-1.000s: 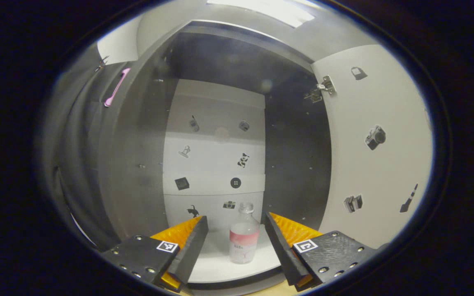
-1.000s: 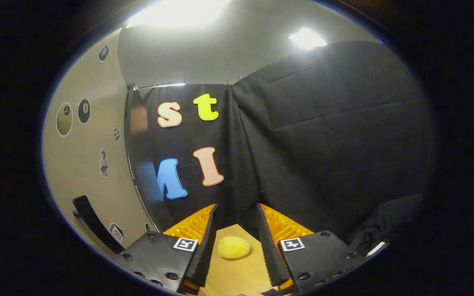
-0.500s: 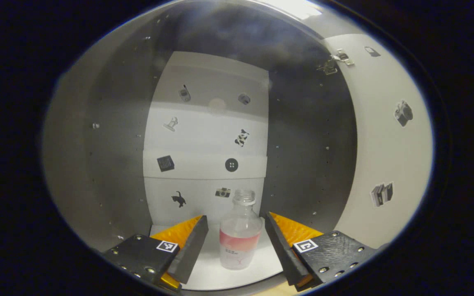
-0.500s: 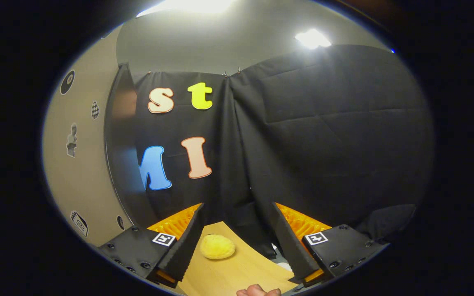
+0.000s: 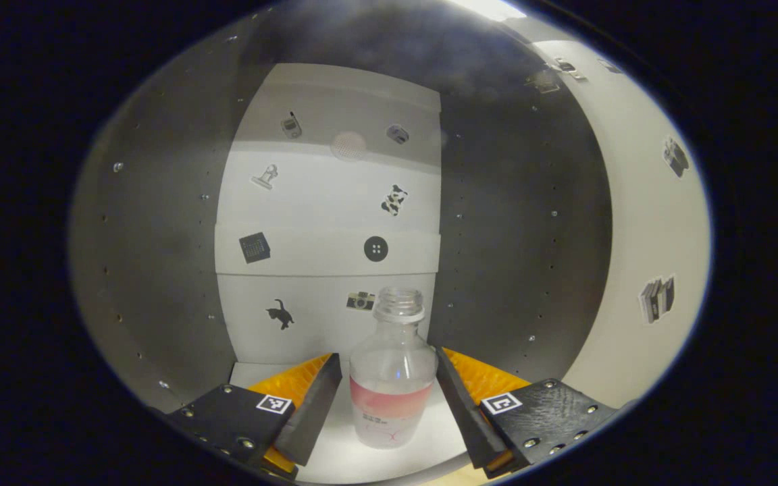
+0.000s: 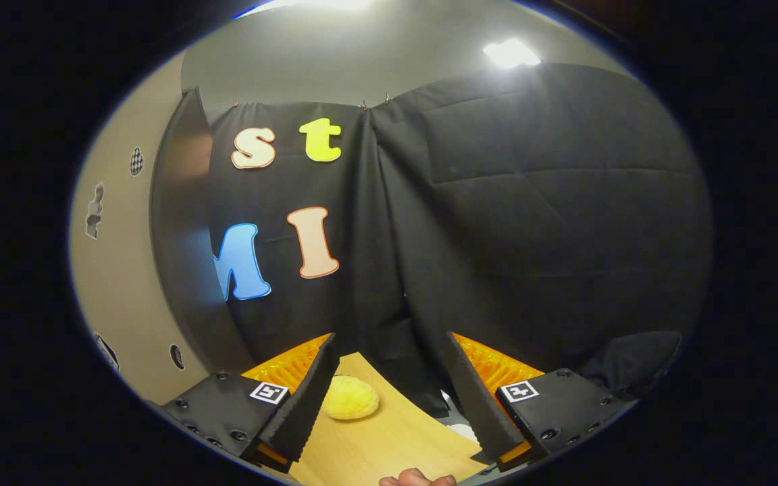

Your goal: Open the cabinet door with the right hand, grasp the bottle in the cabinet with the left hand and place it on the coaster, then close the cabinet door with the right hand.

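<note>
- Cabinet [image 5: 159, 270] interior, left gripper view: I see dark side walls dotted with shelf-pin holes, a pale back panel carrying small stickers, and a white floor shelf [image 5: 335, 445] at 6 o'clock.
- Cabinet door [image 5: 639, 223] stands swung open at 3 o'clock in the same view; its pale inner face bears stickers, and a hinge sits near its top edge.
- Bottle [image 5: 392, 378]: clear plastic, uncapped, pink label band, upright on the white shelf at 6 o'clock.
- Left gripper [image 5: 387, 398]: jaws are spread wide, with the bottle standing between the two fingers. The right-hand finger lies just beside the bottle's shoulder; I cannot tell whether it touches. A gap shows on the other side, so the bottle is not clamped.
- Right gripper view: black cloth wall fills the background under ceiling lights; the open door's edge runs down at 9 o'clock.
- Right gripper [image 6: 389, 405]: jaws spread wide, holding nothing, above a wooden tabletop [image 6: 389, 452].
- Coaster [image 6: 350, 406]: yellow, round, fuzzy, lying flat on the tabletop at 6 o'clock, just beside the left-hand finger.
- Fingertips of a hand [image 6: 416, 480] show at the bottom edge.
</note>
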Demonstrator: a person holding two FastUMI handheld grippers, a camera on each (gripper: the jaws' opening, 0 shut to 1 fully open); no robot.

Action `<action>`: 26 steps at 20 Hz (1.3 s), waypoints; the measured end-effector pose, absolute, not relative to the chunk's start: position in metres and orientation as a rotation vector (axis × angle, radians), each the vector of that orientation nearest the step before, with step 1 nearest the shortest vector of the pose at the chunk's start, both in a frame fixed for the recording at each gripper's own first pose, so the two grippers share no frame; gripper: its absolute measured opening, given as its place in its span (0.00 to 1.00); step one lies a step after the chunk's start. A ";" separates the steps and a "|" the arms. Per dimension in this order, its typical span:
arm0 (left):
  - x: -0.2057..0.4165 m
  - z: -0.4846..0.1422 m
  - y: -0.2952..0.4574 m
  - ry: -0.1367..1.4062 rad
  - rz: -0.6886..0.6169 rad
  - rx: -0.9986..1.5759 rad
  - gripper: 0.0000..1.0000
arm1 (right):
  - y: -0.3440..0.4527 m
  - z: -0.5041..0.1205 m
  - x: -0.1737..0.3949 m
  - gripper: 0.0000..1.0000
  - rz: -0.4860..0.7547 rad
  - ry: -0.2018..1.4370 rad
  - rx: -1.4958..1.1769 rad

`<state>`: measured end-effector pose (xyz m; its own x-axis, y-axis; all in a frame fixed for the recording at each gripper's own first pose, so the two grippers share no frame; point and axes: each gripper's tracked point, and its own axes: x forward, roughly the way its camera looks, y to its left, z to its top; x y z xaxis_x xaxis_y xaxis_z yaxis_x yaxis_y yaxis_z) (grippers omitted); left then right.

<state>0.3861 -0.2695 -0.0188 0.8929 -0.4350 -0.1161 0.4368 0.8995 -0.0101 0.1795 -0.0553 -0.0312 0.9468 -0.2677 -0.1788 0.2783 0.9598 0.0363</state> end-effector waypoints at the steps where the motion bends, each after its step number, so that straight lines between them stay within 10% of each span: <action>1: 0.387 -0.020 -0.271 0.117 -0.451 0.017 0.86 | -0.055 -0.032 0.182 0.98 -0.274 0.178 0.063; 26: 0.286 -0.006 -0.225 0.035 -0.351 0.100 0.70 | -0.040 -0.022 0.229 0.98 -0.062 0.174 0.092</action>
